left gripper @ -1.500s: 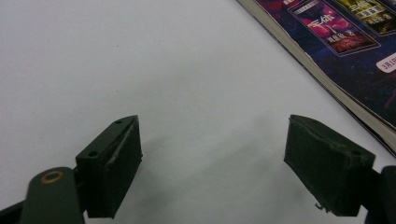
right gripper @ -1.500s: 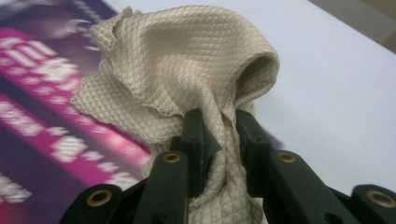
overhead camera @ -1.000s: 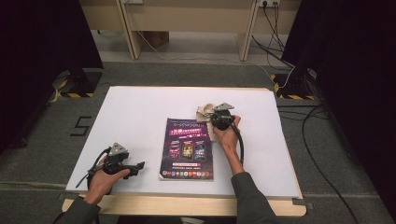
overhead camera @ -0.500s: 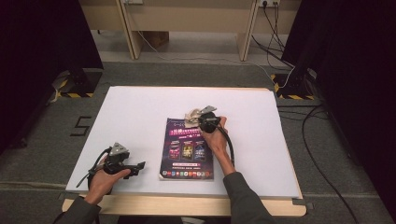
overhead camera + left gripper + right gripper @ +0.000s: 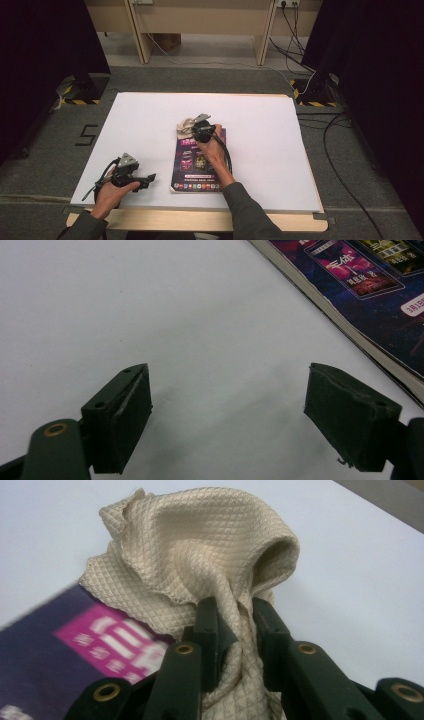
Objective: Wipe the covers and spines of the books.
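The right gripper (image 5: 196,129), fingers pinched on the beige cloth (image 5: 200,555), has carried it leftward onto the magazine's (image 5: 197,162) top edge, mid-frame; wiping looks imminent. The left gripper (image 5: 227,405) gapes empty.

I see a white tabletop (image 5: 150,115) on grey carpet (image 5: 210,77), black curtains (image 5: 45,45) at both sides, and wooden desk legs (image 5: 137,30) behind.

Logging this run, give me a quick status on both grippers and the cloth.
Right gripper shut on beige cloth, over top edge of magazine. Left gripper open, resting on white table beside magazine. Nothing in the way.
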Tool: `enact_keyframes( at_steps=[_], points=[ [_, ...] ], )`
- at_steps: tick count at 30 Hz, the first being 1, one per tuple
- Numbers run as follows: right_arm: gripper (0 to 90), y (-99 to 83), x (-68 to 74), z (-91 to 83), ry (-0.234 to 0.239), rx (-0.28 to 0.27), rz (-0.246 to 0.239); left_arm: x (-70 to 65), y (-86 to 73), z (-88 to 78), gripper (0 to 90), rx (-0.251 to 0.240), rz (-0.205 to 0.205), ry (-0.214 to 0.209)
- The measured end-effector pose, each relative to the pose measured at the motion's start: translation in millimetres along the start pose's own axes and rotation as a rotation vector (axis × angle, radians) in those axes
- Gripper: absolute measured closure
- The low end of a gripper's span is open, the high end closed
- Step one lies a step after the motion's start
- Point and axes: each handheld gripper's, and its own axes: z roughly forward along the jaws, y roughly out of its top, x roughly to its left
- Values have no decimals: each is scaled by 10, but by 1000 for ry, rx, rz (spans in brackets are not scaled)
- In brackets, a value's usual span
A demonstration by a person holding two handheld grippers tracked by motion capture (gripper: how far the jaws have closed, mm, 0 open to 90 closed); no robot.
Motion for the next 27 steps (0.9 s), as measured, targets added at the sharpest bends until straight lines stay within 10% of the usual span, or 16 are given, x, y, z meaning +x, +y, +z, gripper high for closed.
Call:
enact_keyframes(
  at_steps=[7,20,27],
  points=[
    [761,93,177,44,42,-1,-62,-4,-5,-9,184,-2,4,0],
    [761,-388,-399,-351,-52,33,4,21,-22,-18,184,-5,-11,11],
    [760,-491,-389,-464,-60,35,-9,33,-14,-7,184,0,-10,15]
  ],
)
